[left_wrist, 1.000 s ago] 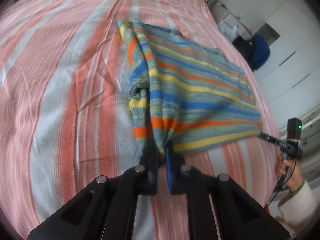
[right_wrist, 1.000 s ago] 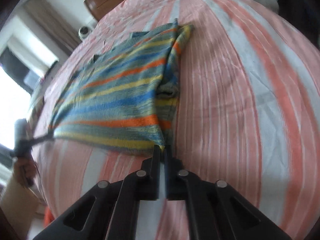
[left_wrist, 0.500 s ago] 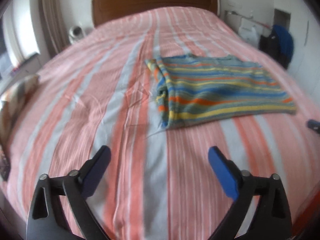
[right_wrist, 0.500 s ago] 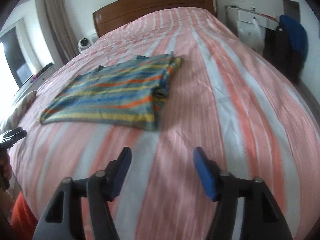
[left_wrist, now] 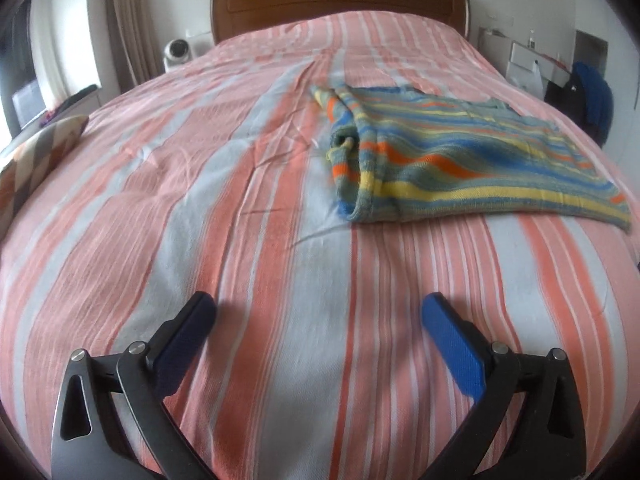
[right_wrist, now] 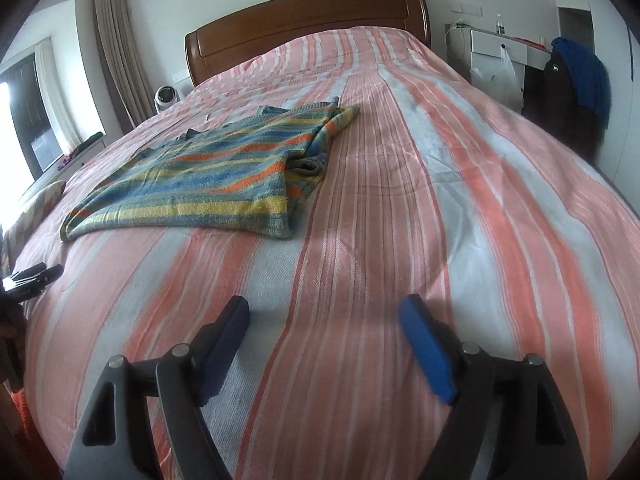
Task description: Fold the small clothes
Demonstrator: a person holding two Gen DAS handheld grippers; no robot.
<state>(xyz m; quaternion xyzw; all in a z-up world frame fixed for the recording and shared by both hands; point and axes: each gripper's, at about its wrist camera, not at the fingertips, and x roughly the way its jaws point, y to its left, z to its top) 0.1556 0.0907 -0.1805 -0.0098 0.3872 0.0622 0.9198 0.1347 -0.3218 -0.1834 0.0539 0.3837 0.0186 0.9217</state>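
Writing is nowhere legible; left gripper (left_wrist: 318,310) and right gripper (right_wrist: 324,312), empty and opening, hover low in frame over the bedspread (left_wrist: 248,264), well apart from the striped garment (left_wrist: 460,160).

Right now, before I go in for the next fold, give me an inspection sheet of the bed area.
Surface: bedspread, pink and pale stripes, lightly creased.
Job's things: striped knit garment, lying flat, one side folded over, a sleeve end showing at that fold.
Clutter: patterned cushion at the bed's edge.
Grippers: left gripper and right gripper both over bare bedspread short of the garment, nothing between the fingers; both opening.
Cables: one hanging by the white cabinet.
Surroundings: wooden headboard, small fan, curtains, dark and blue clothes.
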